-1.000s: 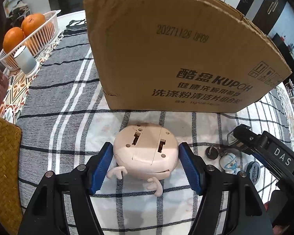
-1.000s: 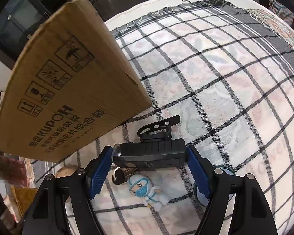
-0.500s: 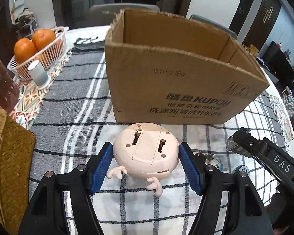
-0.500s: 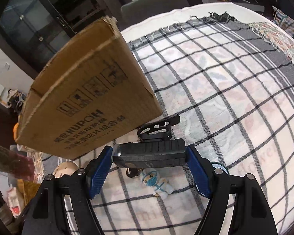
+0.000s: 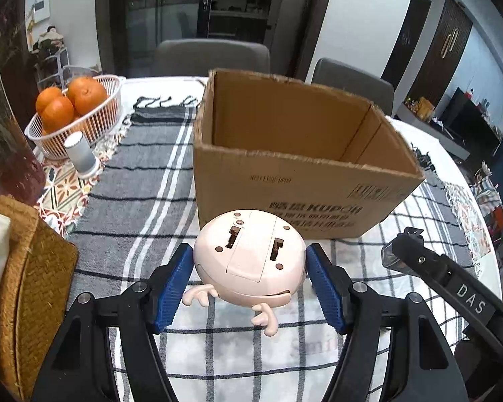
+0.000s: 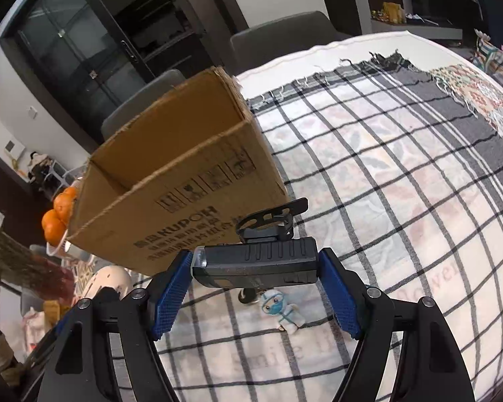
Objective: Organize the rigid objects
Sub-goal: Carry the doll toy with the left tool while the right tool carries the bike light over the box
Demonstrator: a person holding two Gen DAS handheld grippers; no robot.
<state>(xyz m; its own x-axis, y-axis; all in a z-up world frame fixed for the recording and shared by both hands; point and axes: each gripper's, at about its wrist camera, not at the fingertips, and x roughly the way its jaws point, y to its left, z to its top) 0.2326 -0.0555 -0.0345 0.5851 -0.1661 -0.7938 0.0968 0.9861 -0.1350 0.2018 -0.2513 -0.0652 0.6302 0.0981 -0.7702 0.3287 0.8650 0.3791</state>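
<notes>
My left gripper (image 5: 249,276) is shut on a round cream toy (image 5: 249,251) with small arms, its underside with two slots facing me, lifted above the checked cloth. My right gripper (image 6: 255,286) is shut on a black bike light (image 6: 256,263) with a clip mount on its far side; the same light (image 5: 446,288) shows at the right of the left wrist view. An open cardboard box (image 5: 301,167) stands just beyond both; its rim (image 6: 171,154) lies below the held objects' level. The cream toy (image 6: 109,279) appears at lower left in the right wrist view.
A small masked figurine keychain (image 6: 281,310) lies on the cloth below the light. A white basket of oranges (image 5: 73,110) and a grey cylinder (image 5: 80,154) stand at the left. A woven mat (image 5: 26,274) sits at the near left. Chairs stand behind the table.
Both grippers have risen with their objects. The box, earlier towering over them, now shows its open top and inside walls. The grips are unchanged.
</notes>
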